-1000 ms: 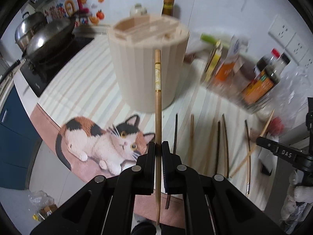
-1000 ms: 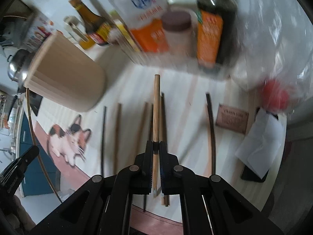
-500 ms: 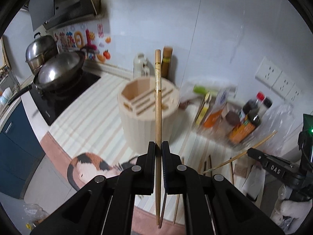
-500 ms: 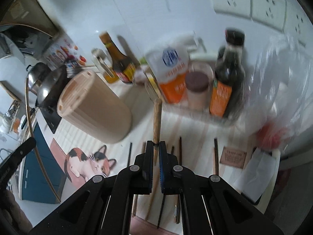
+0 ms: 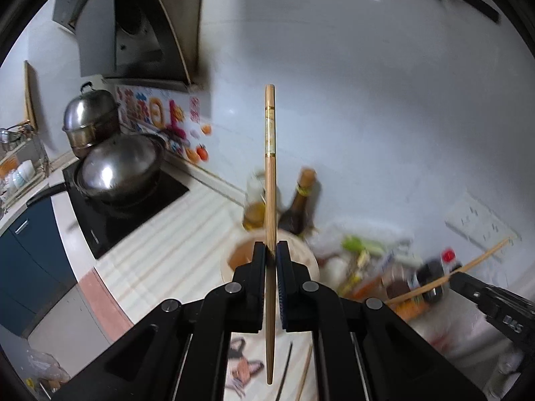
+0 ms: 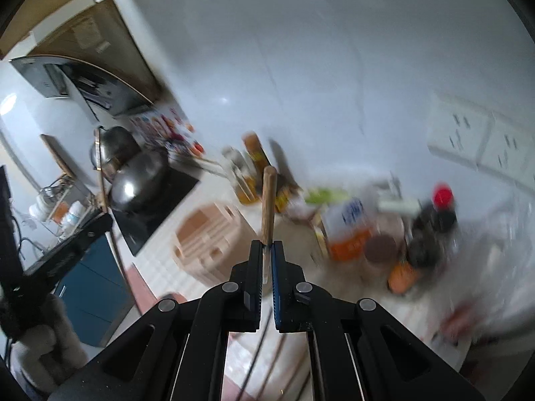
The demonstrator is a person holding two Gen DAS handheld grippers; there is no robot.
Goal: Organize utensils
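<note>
Left wrist view shows your left gripper [image 5: 271,250] closed tight on a pale chopstick [image 5: 270,180], held near its lower third, so a long part stands above the jaws and the thin tip hangs below. The round wooden holder [image 5: 309,257] with its slots sits on the striped counter just behind the fingers, mostly hidden by them. More chopsticks [image 5: 302,372] lie on the mat below.

In the right wrist view your right gripper [image 6: 266,250] is also closed, on a darker chopstick [image 6: 268,207], gripped close to one end. The holder [image 6: 207,237] is lower left of it there.

Because each stick is pinched at only one narrow place, it can pivot or slip if you swing quickly. The slots look narrow, so a tilted tip may catch the rim and push the holder over, or knock the bottles [image 6: 431,230] beside it. The two sticks may also cross if both go in together.
</note>
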